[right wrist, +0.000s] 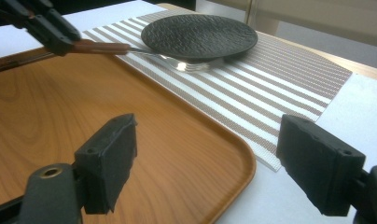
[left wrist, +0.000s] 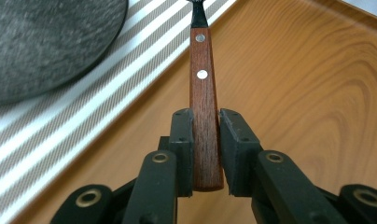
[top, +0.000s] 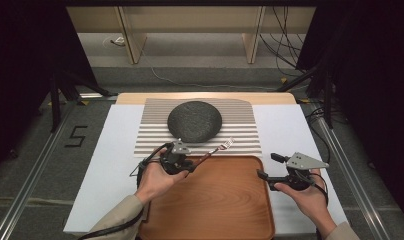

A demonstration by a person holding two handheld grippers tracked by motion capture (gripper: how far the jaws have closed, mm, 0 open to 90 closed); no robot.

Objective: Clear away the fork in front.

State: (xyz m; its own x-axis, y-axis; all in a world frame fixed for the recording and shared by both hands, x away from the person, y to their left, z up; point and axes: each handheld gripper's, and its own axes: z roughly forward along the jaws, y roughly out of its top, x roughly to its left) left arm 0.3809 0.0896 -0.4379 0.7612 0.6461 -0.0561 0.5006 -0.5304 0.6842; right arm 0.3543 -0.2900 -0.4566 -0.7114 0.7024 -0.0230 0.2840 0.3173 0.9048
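My left gripper (top: pixel 191 167) is shut on the wooden handle of a fork (top: pixel 216 150). The fork is held just above the far left edge of the wooden tray (top: pixel 225 200), with its metal tines out over the striped placemat (top: pixel 240 132). The left gripper view shows the riveted handle (left wrist: pixel 203 98) clamped between the pads. A dark round plate (top: pixel 195 120) sits on the placemat beyond the fork. My right gripper (top: pixel 267 166) is open with nothing between its jaws, hovering at the tray's right edge. The right gripper view shows the fork's tines (right wrist: pixel 191 65) in front of the plate (right wrist: pixel 198 35).
A white mat (top: pixel 285 130) covers the table under the tray and placemat. Metal rails run along both table sides, and a "5" mark (top: pixel 76 136) lies at the left. Cables (top: pixel 285 45) and wooden furniture legs stand beyond the far edge.
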